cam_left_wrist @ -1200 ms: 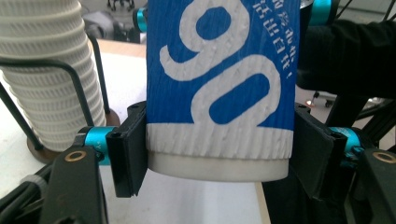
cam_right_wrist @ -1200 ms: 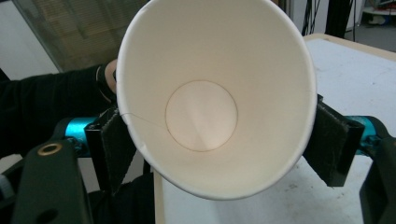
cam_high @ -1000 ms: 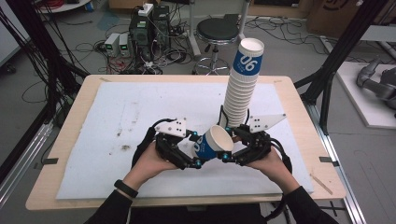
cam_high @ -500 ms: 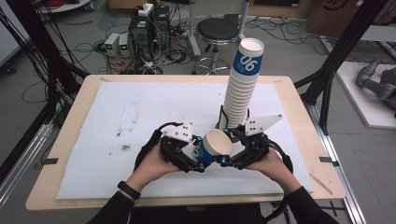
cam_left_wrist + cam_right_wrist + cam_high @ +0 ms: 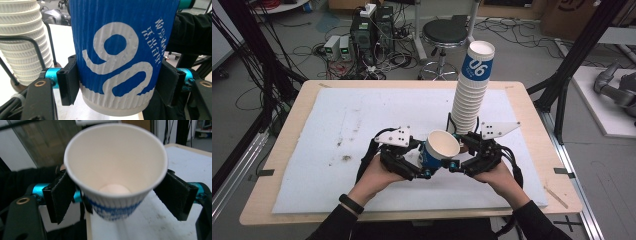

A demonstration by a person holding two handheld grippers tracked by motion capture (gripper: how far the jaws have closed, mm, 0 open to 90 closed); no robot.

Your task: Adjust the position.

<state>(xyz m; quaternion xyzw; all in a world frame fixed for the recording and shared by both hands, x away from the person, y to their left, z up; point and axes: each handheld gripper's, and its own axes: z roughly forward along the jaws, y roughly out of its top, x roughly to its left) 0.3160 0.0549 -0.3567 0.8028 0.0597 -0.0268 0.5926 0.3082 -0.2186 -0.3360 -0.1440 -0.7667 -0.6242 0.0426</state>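
The blue-and-white ribbed paper cup sits tilted above the near middle of the white foam table mat, clamped low on its sides by the left gripper. The right gripper flanks its rim, its jaws having just been opening, pads apart from it. Just behind stands a tall stack of matching paper cups.

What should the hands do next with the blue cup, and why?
Probably draw the right gripper back from the cup. Its jaws have just been opening and stand off the rim, while the left gripper, whose jaws have just been closing, clamps the cup's blue wall.
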